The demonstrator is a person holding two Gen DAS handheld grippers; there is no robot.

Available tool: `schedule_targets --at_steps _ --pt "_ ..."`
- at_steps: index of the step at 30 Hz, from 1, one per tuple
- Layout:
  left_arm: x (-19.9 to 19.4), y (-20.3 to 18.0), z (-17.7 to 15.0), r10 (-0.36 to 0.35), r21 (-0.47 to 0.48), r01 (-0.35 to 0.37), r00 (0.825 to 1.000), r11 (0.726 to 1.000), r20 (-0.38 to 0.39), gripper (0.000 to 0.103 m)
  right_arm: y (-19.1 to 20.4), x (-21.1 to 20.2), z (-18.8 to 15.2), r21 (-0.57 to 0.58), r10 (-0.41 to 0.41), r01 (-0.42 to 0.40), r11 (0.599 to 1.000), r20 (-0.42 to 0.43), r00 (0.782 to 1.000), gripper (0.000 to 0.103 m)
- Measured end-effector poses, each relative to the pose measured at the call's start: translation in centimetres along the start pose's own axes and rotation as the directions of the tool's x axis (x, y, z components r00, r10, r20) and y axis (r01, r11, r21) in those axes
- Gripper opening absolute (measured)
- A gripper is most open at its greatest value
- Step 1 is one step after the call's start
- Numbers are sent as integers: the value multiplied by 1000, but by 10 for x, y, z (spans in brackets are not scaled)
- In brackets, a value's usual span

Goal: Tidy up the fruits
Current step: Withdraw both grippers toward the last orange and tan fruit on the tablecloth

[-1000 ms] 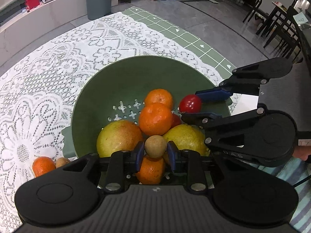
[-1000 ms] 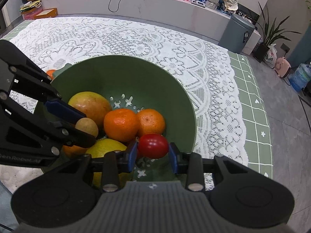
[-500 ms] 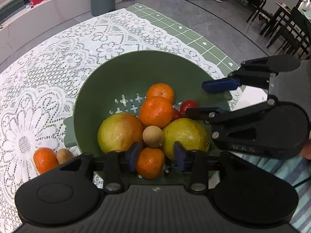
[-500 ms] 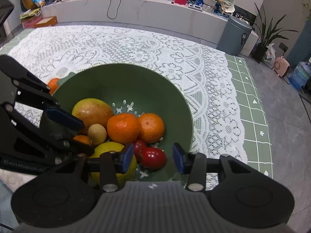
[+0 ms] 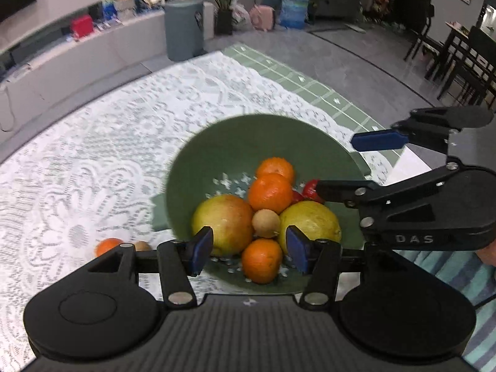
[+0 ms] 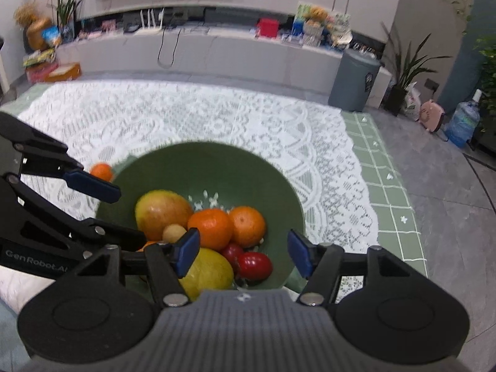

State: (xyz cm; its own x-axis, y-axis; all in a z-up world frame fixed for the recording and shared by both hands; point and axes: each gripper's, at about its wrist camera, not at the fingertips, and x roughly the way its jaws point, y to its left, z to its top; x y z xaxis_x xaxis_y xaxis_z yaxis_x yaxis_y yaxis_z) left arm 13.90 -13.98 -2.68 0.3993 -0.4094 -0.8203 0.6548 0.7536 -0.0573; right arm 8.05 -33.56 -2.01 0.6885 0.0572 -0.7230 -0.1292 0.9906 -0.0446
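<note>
In the green bowl (image 5: 217, 152) on the lace cloth (image 5: 93, 161) we see the small tan fruit (image 5: 265, 223) among oranges and two large yellow fruits, and the red tomato (image 6: 254, 265) low in the pile. Our left gripper (image 5: 249, 249) and right gripper (image 6: 243, 249) have just been opening; both stand apart above the bowl, holding nothing.

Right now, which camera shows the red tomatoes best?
The right wrist view: both tomatoes lie in plain sight in the bowl. In the left wrist view, the right gripper and an orange mostly hide them.
</note>
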Motion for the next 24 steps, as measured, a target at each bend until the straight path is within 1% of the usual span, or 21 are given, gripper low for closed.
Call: schedule_targets --at_steps 4,7,11,19,24 --pt "-19 7 -8 35 -29 -33 997 999 67 64 12 -16 -2 52 12 -16 999 74 997 63" --pt "-29 14 -16 66 -58 -60 991 996 113 64 27 -23 -7 57 12 -18 998 110 994 63" --pt "-41 22 -28 106 -102 -91 983 991 151 64 48 -33 -15 67 11 -22 998 165 986 63" --pt "-65 48 -59 176 -220 -131 964 967 200 64 91 -44 -33 88 32 -58 994 275 961 63" --pt "-75 63 -79 210 -265 -150 954 953 214 64 117 -43 -42 98 42 -75 992 307 951 63"
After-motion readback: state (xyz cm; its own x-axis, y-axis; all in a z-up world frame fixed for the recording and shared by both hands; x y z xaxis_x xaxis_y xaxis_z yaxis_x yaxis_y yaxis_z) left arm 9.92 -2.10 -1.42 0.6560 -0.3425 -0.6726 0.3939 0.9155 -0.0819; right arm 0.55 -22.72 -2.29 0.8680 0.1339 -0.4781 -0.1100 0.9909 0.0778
